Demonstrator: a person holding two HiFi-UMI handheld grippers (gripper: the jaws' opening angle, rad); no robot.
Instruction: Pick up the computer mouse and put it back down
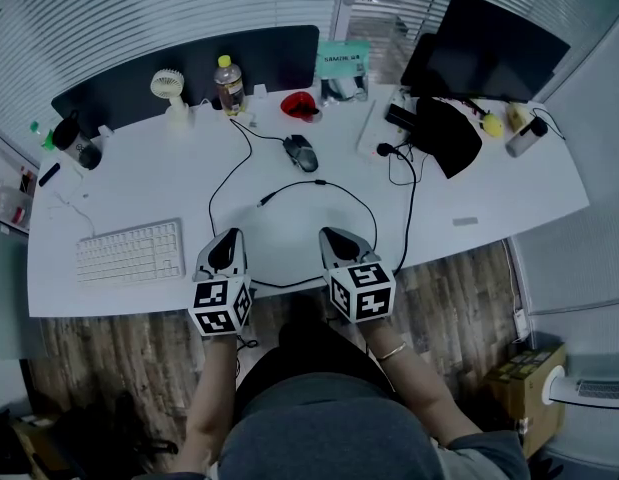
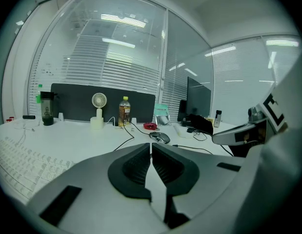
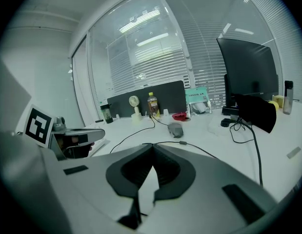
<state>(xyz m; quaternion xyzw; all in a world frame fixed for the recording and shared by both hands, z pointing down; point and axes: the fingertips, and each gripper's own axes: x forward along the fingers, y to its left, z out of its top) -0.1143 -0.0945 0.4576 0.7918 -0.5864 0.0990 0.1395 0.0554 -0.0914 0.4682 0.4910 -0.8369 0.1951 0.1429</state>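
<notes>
Desk, near edge: left claw & right claw both pressed together, empty; mouse well ahead.

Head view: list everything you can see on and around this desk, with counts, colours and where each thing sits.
desk: one, white, spans the view
computer mouse: one, dark grey, desk centre, toward the back
keyboard: one, white, front left
fan: one, white, back left
bottle: one, yellow cap, right of the fan
red object: one, red, back centre, kind unclear
monitor: one, black, back right
cables: several, black, looping across the middle
cardboard box: one, brown, floor at right
left gripper: one, grey, front edge, shut, empty
right gripper: one, grey, beside it, shut, empty
</notes>
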